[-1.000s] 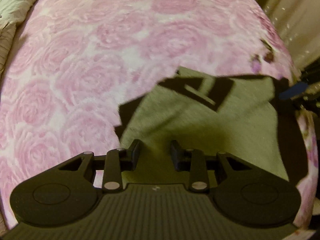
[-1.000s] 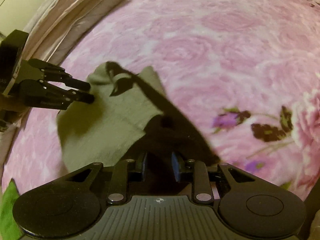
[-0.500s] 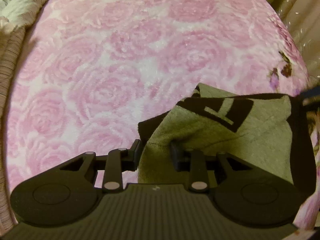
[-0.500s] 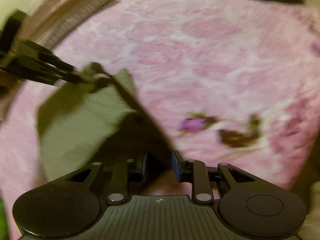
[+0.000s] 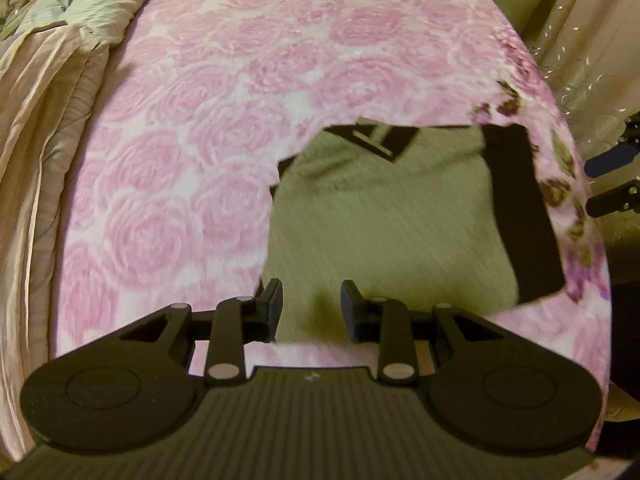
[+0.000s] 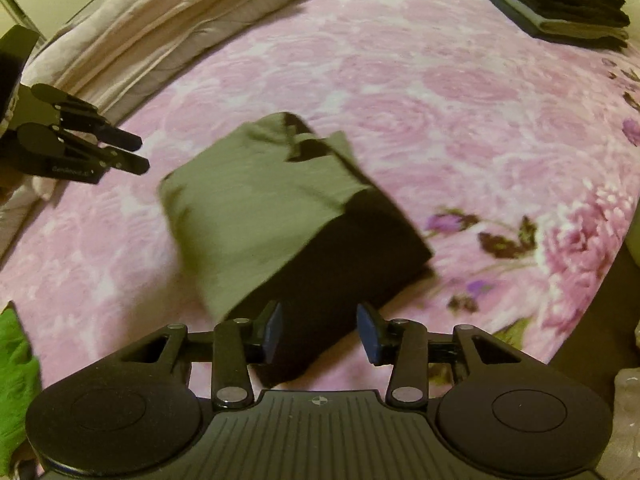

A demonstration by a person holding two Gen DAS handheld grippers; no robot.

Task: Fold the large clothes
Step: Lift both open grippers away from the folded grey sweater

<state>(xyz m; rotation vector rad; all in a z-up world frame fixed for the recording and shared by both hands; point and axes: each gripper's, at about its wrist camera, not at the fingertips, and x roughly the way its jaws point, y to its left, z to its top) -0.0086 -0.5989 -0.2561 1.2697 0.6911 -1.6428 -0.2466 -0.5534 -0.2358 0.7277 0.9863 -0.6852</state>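
Observation:
A folded olive-grey garment (image 5: 384, 220) with black panels lies flat on the pink rose blanket (image 5: 200, 140); the right wrist view has the same garment (image 6: 256, 200) in its centre. My left gripper (image 5: 312, 304) hovers above the garment's near edge, jaws apart, nothing between them. From the right wrist view the left gripper (image 6: 138, 154) sits off the garment's left side, not touching it. My right gripper (image 6: 320, 332) hangs over the black end, its jaws opening and the pads (image 6: 370, 334) free of the cloth. The right gripper (image 5: 590, 186) also shows at the right edge.
A stack of folded dark clothes (image 6: 560, 0) sits at the far right corner of the bed. A rumpled beige duvet (image 6: 160, 20) borders the far side. Bright green cloth (image 6: 16, 380) lies at the lower left. The blanket's edge (image 6: 600, 280) drops off on the right.
Both grippers have risen and pulled back from the garment. Its lifted edge, held half a second ago, now lies flat. The right jaws have widened.

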